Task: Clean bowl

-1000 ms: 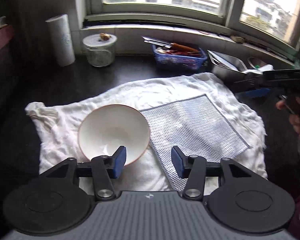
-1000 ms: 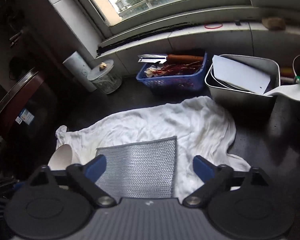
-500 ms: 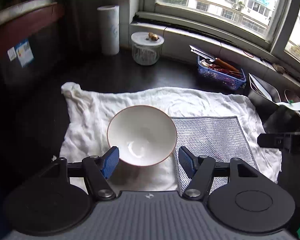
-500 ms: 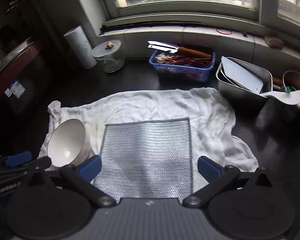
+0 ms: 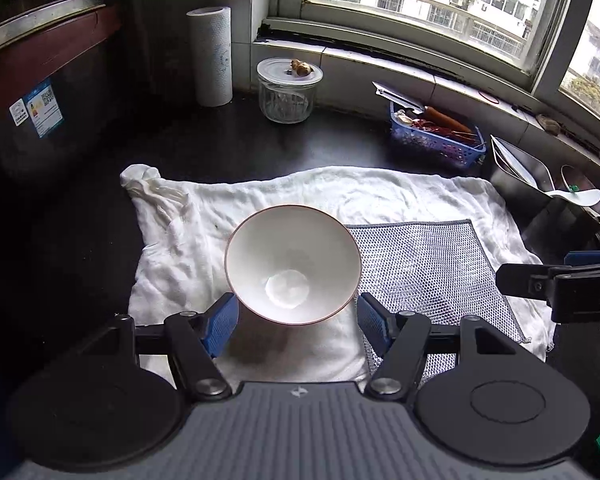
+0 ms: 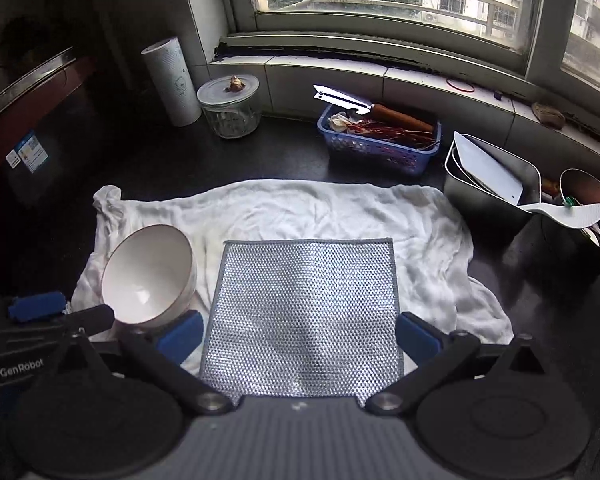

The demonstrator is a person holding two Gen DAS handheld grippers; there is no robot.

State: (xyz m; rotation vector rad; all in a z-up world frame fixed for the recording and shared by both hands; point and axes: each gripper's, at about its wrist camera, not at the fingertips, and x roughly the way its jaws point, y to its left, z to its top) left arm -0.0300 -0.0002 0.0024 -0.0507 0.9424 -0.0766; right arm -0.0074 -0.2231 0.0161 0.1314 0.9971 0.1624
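Note:
A white bowl (image 5: 293, 263) with a thin brown rim stands on a white towel (image 5: 260, 192), tilted toward me. It also shows in the right wrist view (image 6: 148, 276) at the left. A silver mesh cleaning cloth (image 6: 304, 316) lies flat on the towel to the bowl's right; it also shows in the left wrist view (image 5: 424, 264). My left gripper (image 5: 298, 322) is open, its blue pads on either side of the bowl's near edge. My right gripper (image 6: 300, 338) is open wide over the near edge of the mesh cloth.
On the dark counter stand a paper towel roll (image 5: 210, 56), a lidded glass jar (image 5: 288, 90), a blue basket (image 5: 436, 140) with a knife, and a steel tub (image 6: 496, 184) with a white spatula (image 6: 568, 214). A dark appliance (image 5: 32, 92) is at left.
Both grippers have swung left and pulled back. The left gripper's jaws have opened wider and now frame the bowl. The right gripper now sits centred over the mesh cloth.

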